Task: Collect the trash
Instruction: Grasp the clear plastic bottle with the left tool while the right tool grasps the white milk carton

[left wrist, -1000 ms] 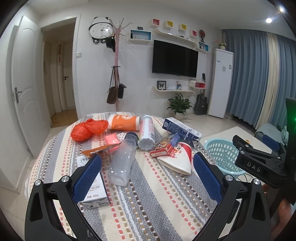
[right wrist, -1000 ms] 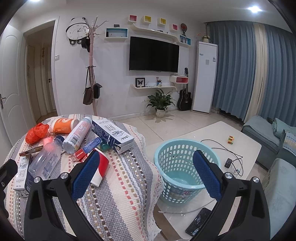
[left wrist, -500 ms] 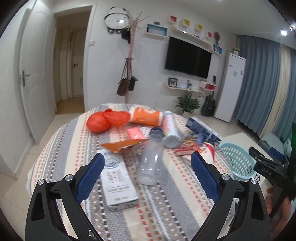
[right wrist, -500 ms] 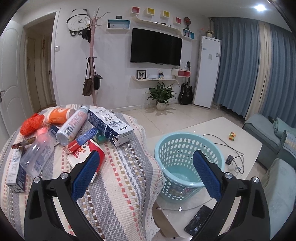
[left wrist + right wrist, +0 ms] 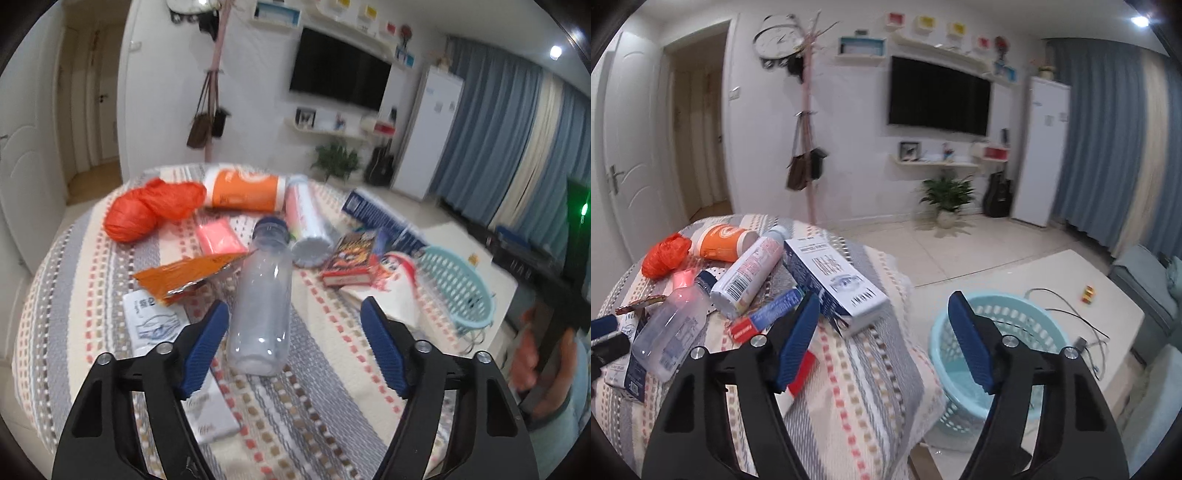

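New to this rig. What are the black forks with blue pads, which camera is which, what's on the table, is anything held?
No robot: a person carries two handheld grippers, each with a fisheye camera looking along its fingers. The left gripper is open over a clear bottle lying on the striped tablecloth. The right gripper is open too, between the table edge and the blue basket on the low table beside it. Trash there: orange bag, orange tub, foil wrapper, white can, blue carton. Nothing is held.
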Demonstrator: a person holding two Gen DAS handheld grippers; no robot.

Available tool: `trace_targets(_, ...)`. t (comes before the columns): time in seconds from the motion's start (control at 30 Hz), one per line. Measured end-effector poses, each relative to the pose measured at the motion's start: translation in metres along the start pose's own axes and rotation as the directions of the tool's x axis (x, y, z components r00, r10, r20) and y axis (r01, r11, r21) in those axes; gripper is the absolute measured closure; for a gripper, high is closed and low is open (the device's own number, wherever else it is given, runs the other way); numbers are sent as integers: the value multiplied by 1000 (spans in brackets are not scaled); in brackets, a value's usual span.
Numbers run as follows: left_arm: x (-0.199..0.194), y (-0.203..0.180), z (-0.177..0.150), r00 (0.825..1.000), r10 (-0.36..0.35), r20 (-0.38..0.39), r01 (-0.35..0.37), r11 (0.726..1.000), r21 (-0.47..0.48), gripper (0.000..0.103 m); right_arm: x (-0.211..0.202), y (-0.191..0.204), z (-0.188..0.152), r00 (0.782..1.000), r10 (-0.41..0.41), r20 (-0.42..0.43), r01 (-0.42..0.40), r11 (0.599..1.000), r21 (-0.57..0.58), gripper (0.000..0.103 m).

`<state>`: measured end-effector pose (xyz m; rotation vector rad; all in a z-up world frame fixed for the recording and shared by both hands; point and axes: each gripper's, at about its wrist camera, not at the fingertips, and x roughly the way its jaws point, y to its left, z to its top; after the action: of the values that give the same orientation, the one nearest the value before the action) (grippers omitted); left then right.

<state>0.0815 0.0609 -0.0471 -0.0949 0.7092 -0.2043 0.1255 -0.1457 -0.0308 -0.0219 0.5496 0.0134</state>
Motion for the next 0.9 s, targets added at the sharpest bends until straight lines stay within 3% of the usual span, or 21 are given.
trace_targets(0.23,48,3,13,991,70,-118,-70,998,5,37,59,8,26,985,115,-128,-125,989,-73,35)
trace_targets(0.63,80,11,19,975,118,-187,-119,993,8,37,126,15,30,937,207,-282,-239,967,-84,28)
trace_targets(0.77,87,16,18,973,105,-207,-111,994,-13,48,143,16,30,907,259,-333,-289,956,-43,28)
trace_targets(0.9,87,19,18,973,116,-200,-122,992,-22,55,146,22,29,907,252,-336,-288,956,-59,33)
